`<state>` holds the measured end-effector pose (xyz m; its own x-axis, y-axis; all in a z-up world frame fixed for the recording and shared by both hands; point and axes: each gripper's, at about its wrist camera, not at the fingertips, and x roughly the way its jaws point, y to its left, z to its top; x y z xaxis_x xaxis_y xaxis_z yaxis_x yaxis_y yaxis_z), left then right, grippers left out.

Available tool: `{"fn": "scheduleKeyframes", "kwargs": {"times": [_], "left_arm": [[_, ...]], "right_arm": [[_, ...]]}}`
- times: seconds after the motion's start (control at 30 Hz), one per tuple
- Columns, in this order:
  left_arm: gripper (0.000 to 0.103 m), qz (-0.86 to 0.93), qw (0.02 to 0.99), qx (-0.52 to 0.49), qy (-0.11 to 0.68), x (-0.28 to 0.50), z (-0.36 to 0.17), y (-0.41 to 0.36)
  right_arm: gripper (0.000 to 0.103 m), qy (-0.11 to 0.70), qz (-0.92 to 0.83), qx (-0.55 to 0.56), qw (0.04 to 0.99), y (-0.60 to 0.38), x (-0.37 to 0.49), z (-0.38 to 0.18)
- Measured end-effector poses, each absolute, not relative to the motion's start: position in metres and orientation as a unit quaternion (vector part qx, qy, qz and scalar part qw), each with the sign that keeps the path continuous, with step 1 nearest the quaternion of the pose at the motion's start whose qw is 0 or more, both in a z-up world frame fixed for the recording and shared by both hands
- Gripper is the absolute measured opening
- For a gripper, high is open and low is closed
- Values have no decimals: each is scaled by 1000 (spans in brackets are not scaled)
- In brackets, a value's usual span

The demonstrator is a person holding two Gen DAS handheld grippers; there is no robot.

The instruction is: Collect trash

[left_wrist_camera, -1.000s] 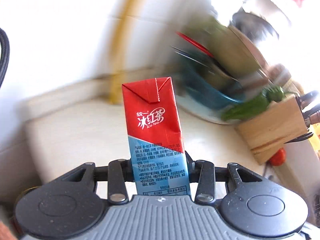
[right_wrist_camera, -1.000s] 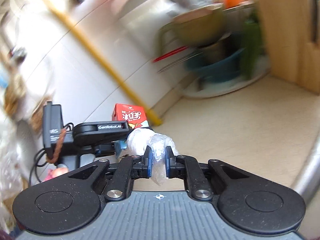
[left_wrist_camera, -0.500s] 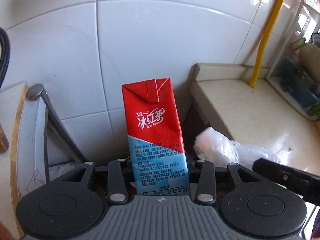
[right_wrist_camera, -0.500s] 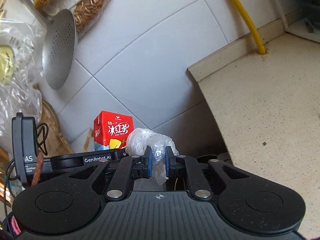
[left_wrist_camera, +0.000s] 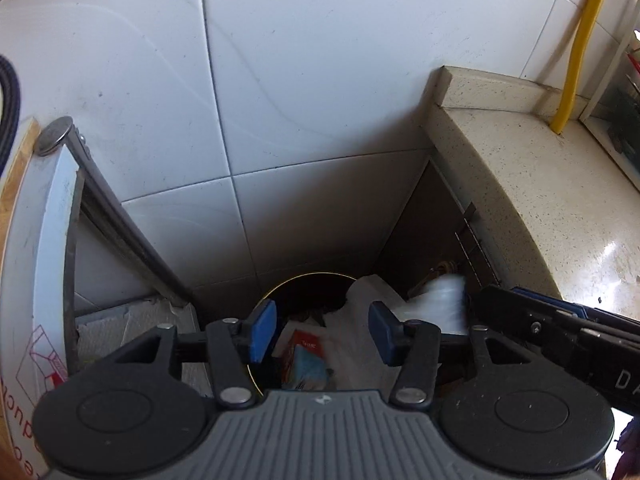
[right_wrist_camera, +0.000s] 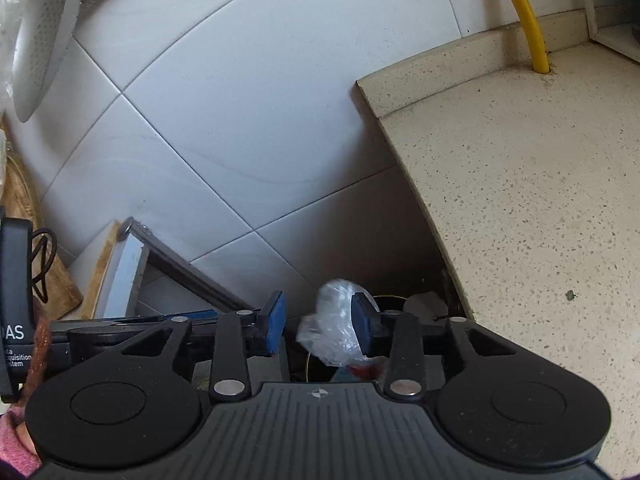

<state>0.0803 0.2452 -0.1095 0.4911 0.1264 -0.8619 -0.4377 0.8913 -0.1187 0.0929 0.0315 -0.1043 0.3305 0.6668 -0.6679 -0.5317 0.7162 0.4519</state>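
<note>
We see the bin [left_wrist_camera: 280, 292] on the floor in the gap between the counter [left_wrist_camera: 560, 208] on its right and a leaning board [left_wrist_camera: 48, 240] on its left, the tiled wall [left_wrist_camera: 300, 80] behind. The carton [left_wrist_camera: 302, 364] lies inside the bin. A plastic wad [right_wrist_camera: 336, 328] hangs above the bin, beside the right gripper's [right_wrist_camera: 318, 326] right finger. A pipe [right_wrist_camera: 528, 16] stands at the counter's back.

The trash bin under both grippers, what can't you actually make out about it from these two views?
- Trash bin, left wrist view: only part of its rim shows; the left gripper hides the rest.
- Tea carton: printing too small to read.
- Plastic bag, right wrist view: motion-blurred between the open right gripper fingers; touching or falling, cannot tell.
</note>
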Motion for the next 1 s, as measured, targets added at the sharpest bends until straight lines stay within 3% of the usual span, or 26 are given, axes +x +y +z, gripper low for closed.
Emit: {"fn": "scheduleKeyframes", "kwargs": {"times": [0.07, 0.3, 0.5, 0.6, 1.0], "left_arm": [[49, 173, 846, -169, 474, 79, -108, 248], [54, 182, 862, -162, 444, 72, -88, 246], [62, 172, 883, -150, 411, 64, -63, 237], [72, 168, 892, -137, 396, 59, -52, 232], [72, 157, 906, -137, 369, 31, -31, 227]], "right_arm": [[53, 446, 366, 63, 815, 34, 93, -106], [52, 430, 365, 62, 824, 33, 89, -90], [53, 380, 355, 55, 852, 25, 74, -55], [54, 360, 347, 54, 864, 21, 65, -43], [58, 301, 308, 45, 901, 11, 22, -18]]}}
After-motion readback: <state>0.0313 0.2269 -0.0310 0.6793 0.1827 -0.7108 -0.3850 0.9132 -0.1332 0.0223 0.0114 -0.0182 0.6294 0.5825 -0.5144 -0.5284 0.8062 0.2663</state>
